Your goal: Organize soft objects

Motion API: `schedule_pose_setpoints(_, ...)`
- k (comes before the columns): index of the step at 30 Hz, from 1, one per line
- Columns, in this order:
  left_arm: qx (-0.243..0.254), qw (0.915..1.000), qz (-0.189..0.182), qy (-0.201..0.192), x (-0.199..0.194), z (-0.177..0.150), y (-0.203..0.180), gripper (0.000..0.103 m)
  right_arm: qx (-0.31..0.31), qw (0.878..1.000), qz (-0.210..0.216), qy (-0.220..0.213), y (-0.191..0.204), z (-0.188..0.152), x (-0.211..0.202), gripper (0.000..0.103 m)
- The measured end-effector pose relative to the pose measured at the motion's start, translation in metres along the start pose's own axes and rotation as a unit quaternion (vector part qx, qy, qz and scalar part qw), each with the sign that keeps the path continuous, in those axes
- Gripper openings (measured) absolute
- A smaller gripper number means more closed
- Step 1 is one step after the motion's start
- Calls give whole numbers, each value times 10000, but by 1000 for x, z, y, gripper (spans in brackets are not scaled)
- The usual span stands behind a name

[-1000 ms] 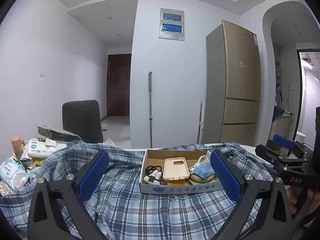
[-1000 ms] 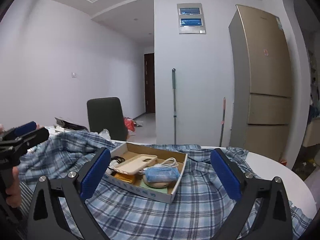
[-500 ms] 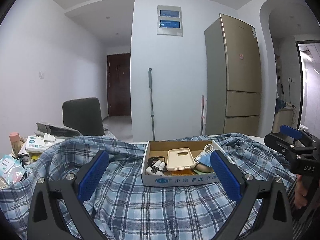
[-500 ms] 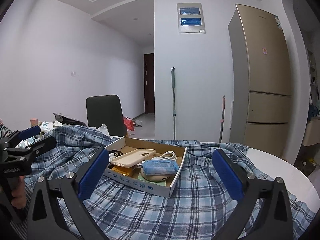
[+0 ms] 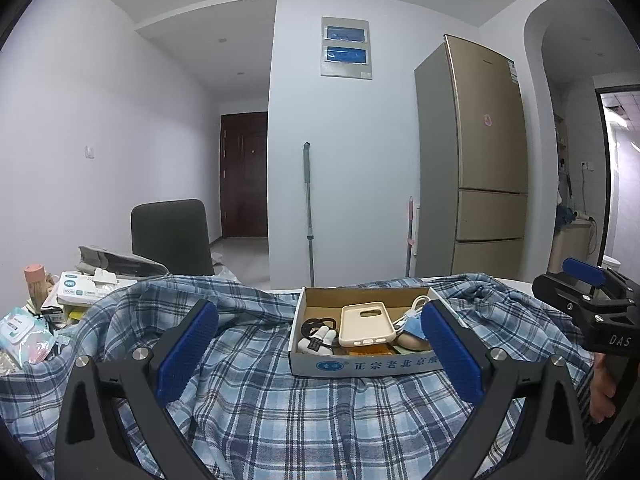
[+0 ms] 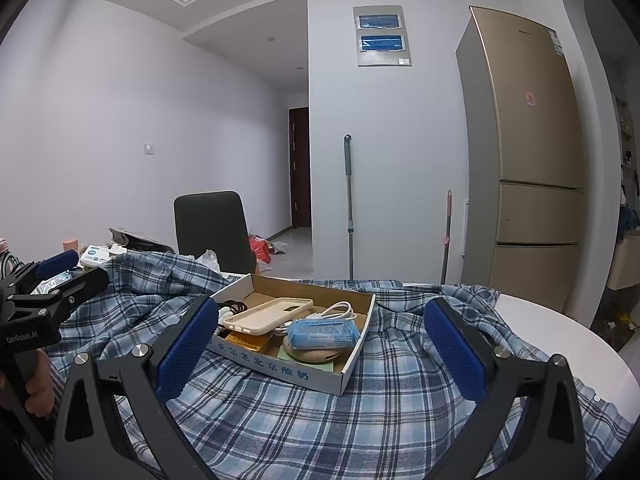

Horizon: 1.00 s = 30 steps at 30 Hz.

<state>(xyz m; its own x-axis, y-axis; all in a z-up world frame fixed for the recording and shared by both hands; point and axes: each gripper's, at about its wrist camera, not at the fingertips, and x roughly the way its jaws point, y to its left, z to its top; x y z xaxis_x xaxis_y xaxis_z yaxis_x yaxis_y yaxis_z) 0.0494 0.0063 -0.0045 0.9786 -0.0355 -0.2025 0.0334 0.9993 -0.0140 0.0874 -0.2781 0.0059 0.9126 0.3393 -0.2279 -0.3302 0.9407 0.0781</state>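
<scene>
Between the wide-spread blue pads of the left gripper (image 5: pixel 320 354) nothing is held; it hangs released above the plaid shirt (image 5: pixel 280 412), and the right gripper (image 6: pixel 320 350) is seen in the same state, parted and empty, over the same cloth. Both tools are aimed at the cardboard box (image 6: pixel 280 364), which sits on top of the shirt near its middle, so that the fabric is pinned under it. Inside the box a cream phone case (image 5: pixel 366 324), a white cable (image 6: pixel 340 312), a blue pack of tissues or masks (image 6: pixel 324 334) and some smaller items can be made out. The shirt itself is spread, rumpled, over a round white table (image 6: pixel 560 344), with folds bunched toward the far side. Judged from this, the step in hand is the clearing of the box so that the shirt can be gathered. It would be done best if the box were gripped by its walls on opposite sides, kept level and set on the bare part of the table, since its loose contents could slide out if it were tipped. Cloth should not be pinched along with the cardboard, or the shirt would be dragged with it. Farther off, to the left, a clutter of packets and a tissue box (image 5: pixel 80 286) is crowded at the table's edge and is best left alone.
</scene>
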Motion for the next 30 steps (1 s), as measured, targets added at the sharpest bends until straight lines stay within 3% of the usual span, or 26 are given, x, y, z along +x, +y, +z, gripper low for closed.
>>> schedule_pose_setpoints(30, 228, 9997, -12, -48, -1, -1, -3, 103, -25, 10000, -23, -38, 0, 0, -3, 103)
